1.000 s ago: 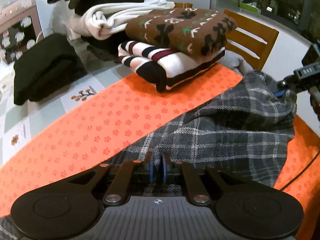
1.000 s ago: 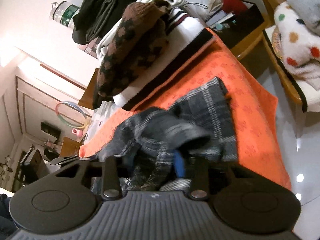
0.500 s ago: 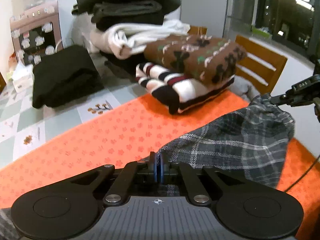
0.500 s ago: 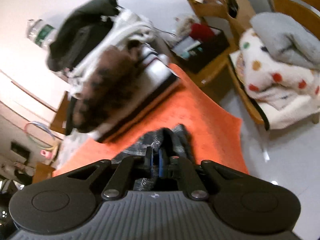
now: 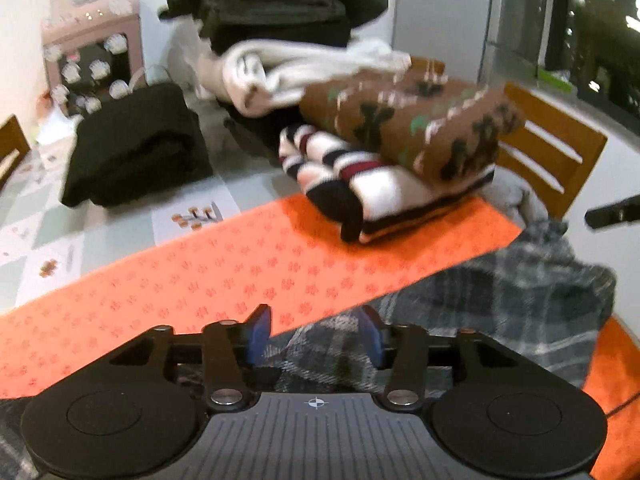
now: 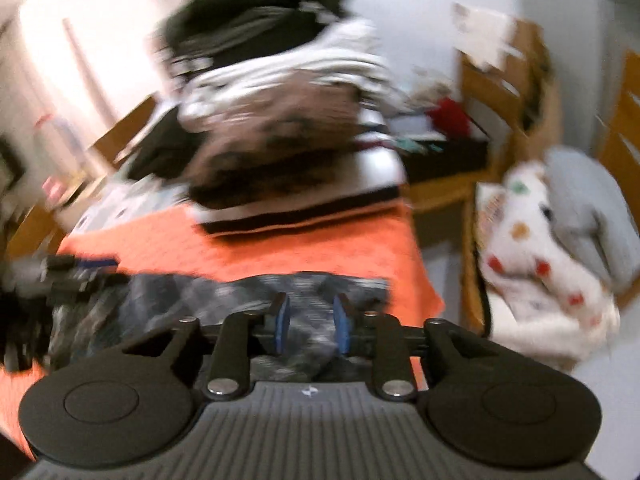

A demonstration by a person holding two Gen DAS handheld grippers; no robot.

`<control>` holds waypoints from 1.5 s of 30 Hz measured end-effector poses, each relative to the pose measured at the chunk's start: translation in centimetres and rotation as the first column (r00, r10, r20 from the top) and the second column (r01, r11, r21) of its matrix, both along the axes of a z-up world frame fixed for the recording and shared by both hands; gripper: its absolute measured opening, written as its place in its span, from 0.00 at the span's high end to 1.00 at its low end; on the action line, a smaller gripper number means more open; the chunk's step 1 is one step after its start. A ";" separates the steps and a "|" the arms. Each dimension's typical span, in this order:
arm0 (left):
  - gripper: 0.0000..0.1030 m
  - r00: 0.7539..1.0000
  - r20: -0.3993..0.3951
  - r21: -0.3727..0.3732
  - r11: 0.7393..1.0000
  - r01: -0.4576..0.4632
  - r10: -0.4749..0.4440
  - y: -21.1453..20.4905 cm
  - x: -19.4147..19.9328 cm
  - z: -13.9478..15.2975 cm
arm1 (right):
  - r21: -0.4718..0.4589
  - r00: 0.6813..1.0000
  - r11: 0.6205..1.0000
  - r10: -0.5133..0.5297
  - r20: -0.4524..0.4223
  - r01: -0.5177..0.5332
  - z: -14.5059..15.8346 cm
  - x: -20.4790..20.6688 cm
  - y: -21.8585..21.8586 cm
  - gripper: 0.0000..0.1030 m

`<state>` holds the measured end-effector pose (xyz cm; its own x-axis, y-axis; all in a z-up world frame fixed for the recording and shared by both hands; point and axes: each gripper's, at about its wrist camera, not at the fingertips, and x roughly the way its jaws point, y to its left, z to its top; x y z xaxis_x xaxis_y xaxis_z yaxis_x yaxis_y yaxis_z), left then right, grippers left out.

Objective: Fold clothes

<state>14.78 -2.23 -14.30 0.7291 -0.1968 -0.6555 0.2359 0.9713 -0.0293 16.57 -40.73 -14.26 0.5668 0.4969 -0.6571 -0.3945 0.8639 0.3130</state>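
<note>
A grey plaid garment (image 5: 500,304) lies bunched on the orange mat (image 5: 224,276); the blurred right wrist view shows the same plaid garment (image 6: 224,300) on the orange mat (image 6: 320,244). My left gripper (image 5: 316,336) hangs just over its near edge, jaws opening, blue pads apart, cloth loose between and below them. My right gripper (image 6: 310,322) is above the cloth's other end, jaws opening, pads clear of the fabric. The right gripper's tip (image 5: 612,214) shows at the left wrist view's right edge.
A folded pile sits at the mat's far end: brown patterned sweater (image 5: 408,124) on a striped one (image 5: 372,188), with white and dark clothes behind. Folded black cloth (image 5: 132,152) lies left. Wooden chairs (image 5: 548,152) stand beyond; one holds a dotted blanket (image 6: 536,256).
Both grippers were shut on the plaid garment and have let it go; their jaws now stand apart. The right gripper rose and rolled upright. The cloth has sunk onto the mat.
</note>
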 end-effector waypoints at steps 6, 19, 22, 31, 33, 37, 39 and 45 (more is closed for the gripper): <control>0.39 0.995 0.017 -0.013 0.995 -0.096 0.096 -0.2 -4.1 2.5 | -0.095 0.976 0.976 0.205 0.079 -0.198 -1.8 -1.6 4.5 0.52; 0.33 0.964 -0.041 0.013 0.965 -0.262 0.263 1.7 -11.4 1.9 | -0.052 0.988 0.989 0.143 0.065 -0.139 -1.8 -2.2 4.1 0.43; 0.33 0.963 -0.047 0.005 0.964 -0.265 0.265 1.8 -12.0 2.1 | 0.028 0.999 0.999 0.020 0.029 -0.021 -1.0 -3.3 1.6 0.37; 0.33 0.984 -0.052 0.032 0.985 -0.169 0.171 0.8 -11.0 3.0 | 0.306 0.898 0.862 -0.312 -0.309 0.404 -6.1 -8.0 -3.7 0.32; 0.33 0.988 -0.051 0.037 0.988 -0.147 0.149 0.6 -10.8 3.3 | 0.353 0.871 0.816 -0.331 -0.363 0.458 -7.5 -8.8 -3.6 0.32; 0.33 0.993 -0.051 0.055 0.993 -0.104 0.107 0.4 -10.5 3.8 | 0.400 0.824 0.738 -0.378 -0.422 0.544 -9.5 -9.3 -2.6 0.32; 0.33 0.994 -0.050 0.065 0.994 -0.091 0.094 0.6 -10.5 4.1 | 0.405 0.802 0.705 -0.415 -0.430 0.583 -9.9 -9.1 -2.2 0.31; 0.33 0.995 -0.046 0.069 0.994 -0.088 0.091 1.6 -10.9 4.7 | 0.408 0.776 0.663 -0.493 -0.394 0.628 -9.5 -8.2 -1.7 0.30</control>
